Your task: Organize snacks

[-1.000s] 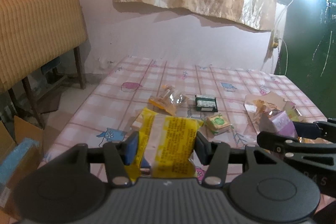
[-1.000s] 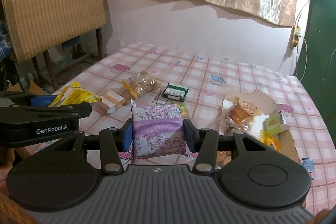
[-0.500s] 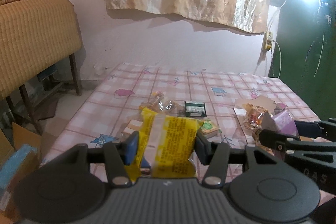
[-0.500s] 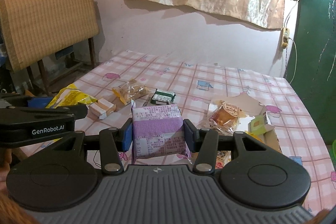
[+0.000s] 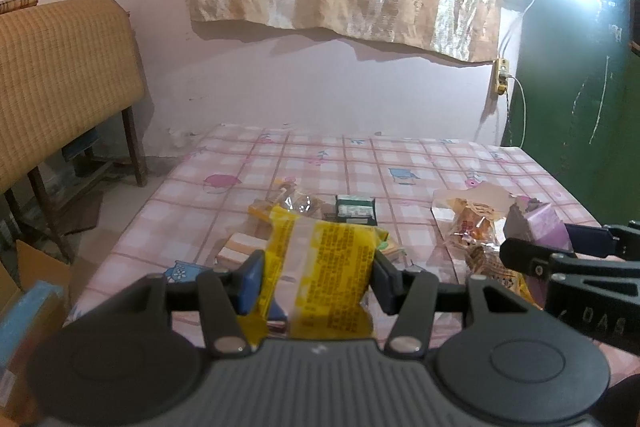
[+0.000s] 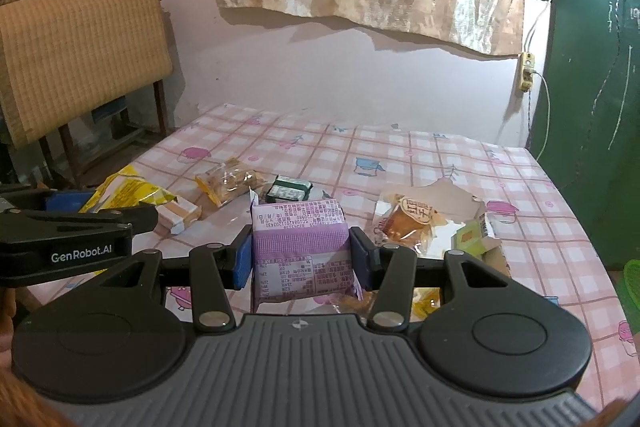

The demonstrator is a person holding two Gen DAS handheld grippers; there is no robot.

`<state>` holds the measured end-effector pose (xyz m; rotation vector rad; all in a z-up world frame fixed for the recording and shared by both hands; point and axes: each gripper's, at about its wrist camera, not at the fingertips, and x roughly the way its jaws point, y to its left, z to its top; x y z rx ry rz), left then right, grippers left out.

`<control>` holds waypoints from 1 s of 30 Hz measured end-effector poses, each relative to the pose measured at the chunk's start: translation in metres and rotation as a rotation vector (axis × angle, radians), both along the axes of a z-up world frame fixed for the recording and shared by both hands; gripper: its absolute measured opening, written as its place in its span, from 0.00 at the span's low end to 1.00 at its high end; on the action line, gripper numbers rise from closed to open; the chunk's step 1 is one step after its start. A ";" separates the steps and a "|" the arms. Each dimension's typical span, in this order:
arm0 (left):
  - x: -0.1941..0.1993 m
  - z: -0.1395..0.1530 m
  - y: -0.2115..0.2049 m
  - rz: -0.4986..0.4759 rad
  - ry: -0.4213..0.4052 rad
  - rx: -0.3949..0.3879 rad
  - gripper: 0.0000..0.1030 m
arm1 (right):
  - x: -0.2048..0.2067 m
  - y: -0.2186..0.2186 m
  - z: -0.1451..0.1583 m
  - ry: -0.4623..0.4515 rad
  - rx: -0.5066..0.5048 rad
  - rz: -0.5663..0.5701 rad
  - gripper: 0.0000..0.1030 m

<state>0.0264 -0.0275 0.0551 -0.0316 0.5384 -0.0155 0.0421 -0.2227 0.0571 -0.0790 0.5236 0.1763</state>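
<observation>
Holding snacks aloft over the bench [image 6: 400, 163]: left gripper [image 5: 316, 277] pinched the yellow packet [image 5: 324, 267], right gripper [image 6: 300, 255] clamped the purple packet [image 6: 300, 251]. Soft wrappers could slip or crush; grippers sat close and might collide near the cardboard tray [image 6: 456, 187].

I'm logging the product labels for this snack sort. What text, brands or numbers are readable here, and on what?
"GenRobot.AI": white lettering on the side of the left gripper, seen from the right wrist view.
"DAS": partial raised letters on the right gripper, cut off.
Purple snack pack: printed lines and digits, too small to read reliably.
Yellow snack pack: dense red print, blurred.
Brown round-label pastry: characters unreadable.
</observation>
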 end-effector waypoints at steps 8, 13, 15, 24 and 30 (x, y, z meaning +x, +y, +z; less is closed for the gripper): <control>0.002 0.002 -0.007 -0.020 -0.002 0.002 0.52 | -0.003 -0.003 0.002 -0.004 0.007 -0.032 0.58; 0.004 0.003 -0.013 -0.036 -0.001 -0.001 0.52 | -0.004 -0.005 0.003 -0.008 0.009 -0.052 0.58; 0.005 0.004 -0.017 -0.046 -0.004 -0.001 0.52 | -0.005 -0.006 0.003 -0.009 0.009 -0.062 0.58; 0.012 0.007 -0.038 -0.098 -0.012 -0.004 0.52 | -0.006 -0.018 0.006 -0.013 0.016 -0.112 0.58; 0.019 0.009 -0.051 -0.130 -0.014 -0.008 0.52 | -0.007 -0.024 0.008 -0.018 0.019 -0.147 0.58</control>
